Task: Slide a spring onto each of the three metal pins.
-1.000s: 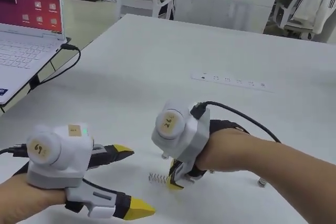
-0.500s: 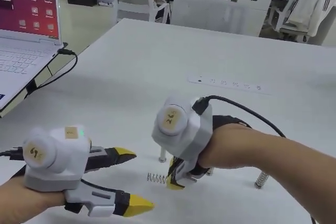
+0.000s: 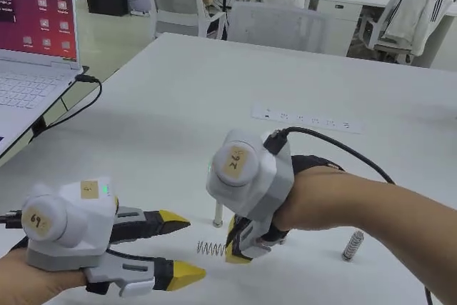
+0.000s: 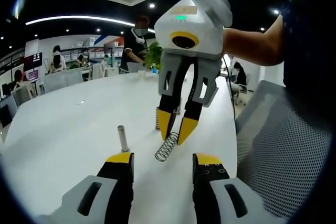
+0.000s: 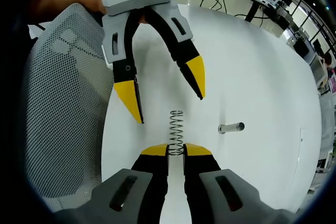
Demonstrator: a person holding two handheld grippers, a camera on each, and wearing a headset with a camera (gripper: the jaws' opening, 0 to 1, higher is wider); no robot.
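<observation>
My right gripper points down at the white table, shut on one end of a small steel spring that sticks out sideways just above the surface. A bare metal pin stands upright just behind the spring. In the right gripper view the spring runs forward from my right gripper, with the pin to its right. My left gripper stands open at the lower left, its tips facing the spring and the pin. Farther right, another pin carries a spring.
An open laptop sits at the table's left edge with a black cable trailing off. A flush power strip lies in the tabletop beyond the work. Chairs and desks stand behind the table.
The head camera has tilted, so the whole scene sits a little differently. Both grippers, the spring and the pins hold almost the same places.
</observation>
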